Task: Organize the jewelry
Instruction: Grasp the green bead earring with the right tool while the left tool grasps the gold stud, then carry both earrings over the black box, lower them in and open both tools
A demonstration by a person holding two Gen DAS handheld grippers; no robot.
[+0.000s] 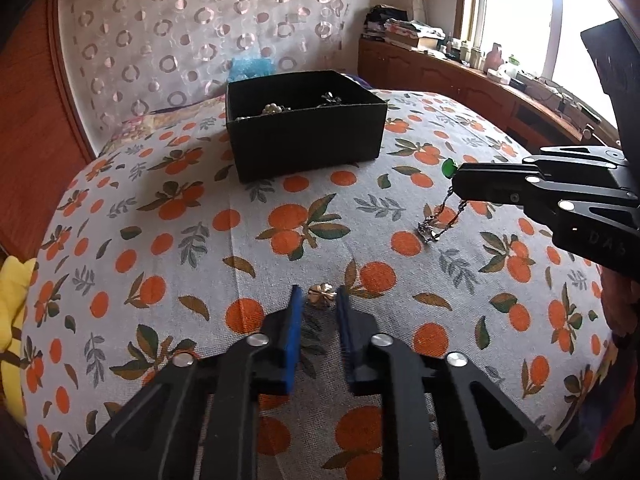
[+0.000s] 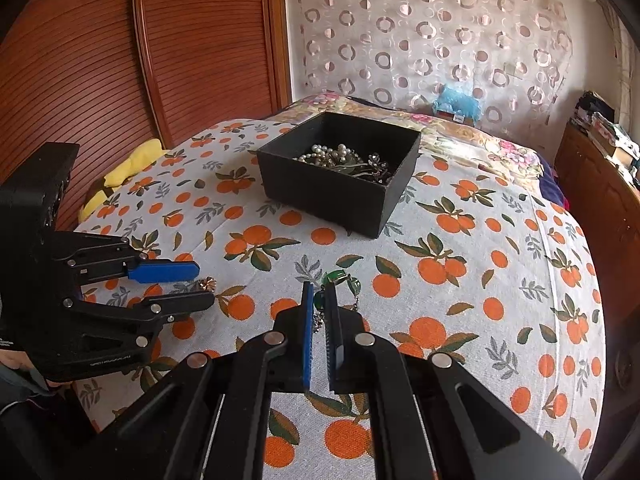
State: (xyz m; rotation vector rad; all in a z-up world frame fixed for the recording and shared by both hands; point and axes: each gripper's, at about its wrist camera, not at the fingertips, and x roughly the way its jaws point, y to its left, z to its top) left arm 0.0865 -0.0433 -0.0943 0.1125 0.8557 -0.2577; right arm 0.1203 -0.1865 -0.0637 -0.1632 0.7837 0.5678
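A black open box (image 1: 308,136) (image 2: 340,188) with pearls and other jewelry (image 2: 344,160) stands on the orange-print bedspread. A small gold flower brooch (image 1: 321,295) (image 2: 208,283) lies on the cloth between the blue pads of my left gripper (image 1: 319,294) (image 2: 206,283), which is open around it. My right gripper (image 2: 319,294) (image 1: 456,190) is shut on a green-stone chain necklace (image 2: 338,280) (image 1: 438,216) and holds it a little above the cloth, the chain and pendant dangling below.
The bedspread (image 1: 200,240) covers a bed. A wooden slatted panel (image 2: 100,80) stands at the left, a yellow cloth (image 2: 128,168) at the bed's left edge, a blue bag (image 2: 458,102) behind the box, a cluttered wooden sideboard (image 1: 480,76) at the right.
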